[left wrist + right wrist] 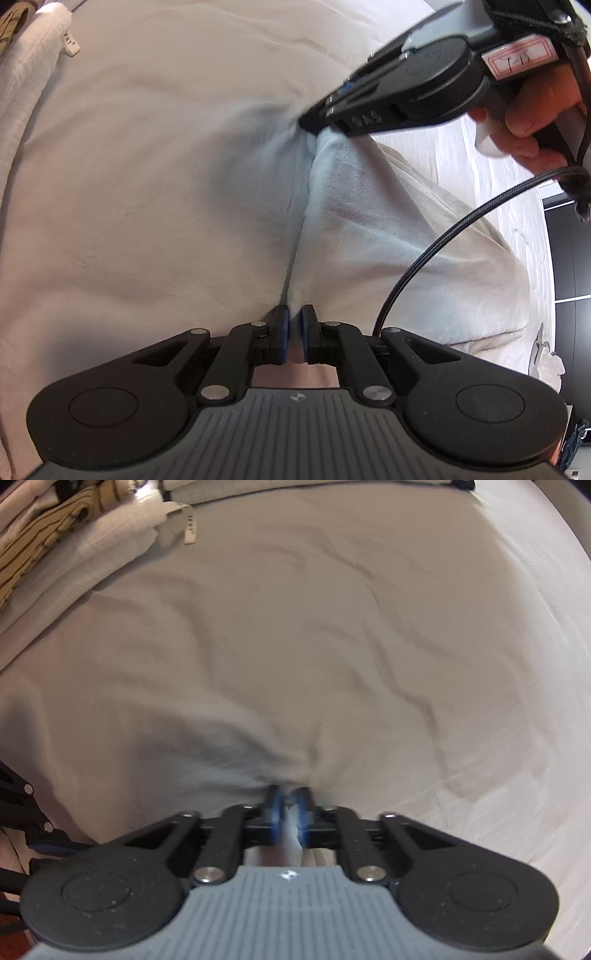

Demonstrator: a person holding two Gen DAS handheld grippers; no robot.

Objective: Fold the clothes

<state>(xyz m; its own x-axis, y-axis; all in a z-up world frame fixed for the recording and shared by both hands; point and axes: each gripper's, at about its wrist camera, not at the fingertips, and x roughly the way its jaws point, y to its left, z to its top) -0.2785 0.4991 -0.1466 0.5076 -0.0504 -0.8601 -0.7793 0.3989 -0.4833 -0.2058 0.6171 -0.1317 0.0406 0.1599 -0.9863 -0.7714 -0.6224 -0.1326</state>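
both the left tongs point(294, 334) and right tongs point(289, 814) pinch the beige garment point(147, 184).

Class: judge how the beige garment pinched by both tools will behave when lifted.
Probably floppy: the beige garment bunches into a ridge between the left tool and right tool. Likely light, since small pinches raise it. Expect unheld parts to sag.

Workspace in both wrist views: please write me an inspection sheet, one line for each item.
Surface: bed with white cover, wrinkled.
Job's things: beige garment spread on the bed, one edge lifted between both grippers.
Clutter: stack of folded clothes at far left, a label hanging out.
Grippers: left gripper shut on the garment; right gripper shut on the garment, held by a hand.
Cables: black braided cable crossing over the garment.
Surroundings: dark furniture at right.
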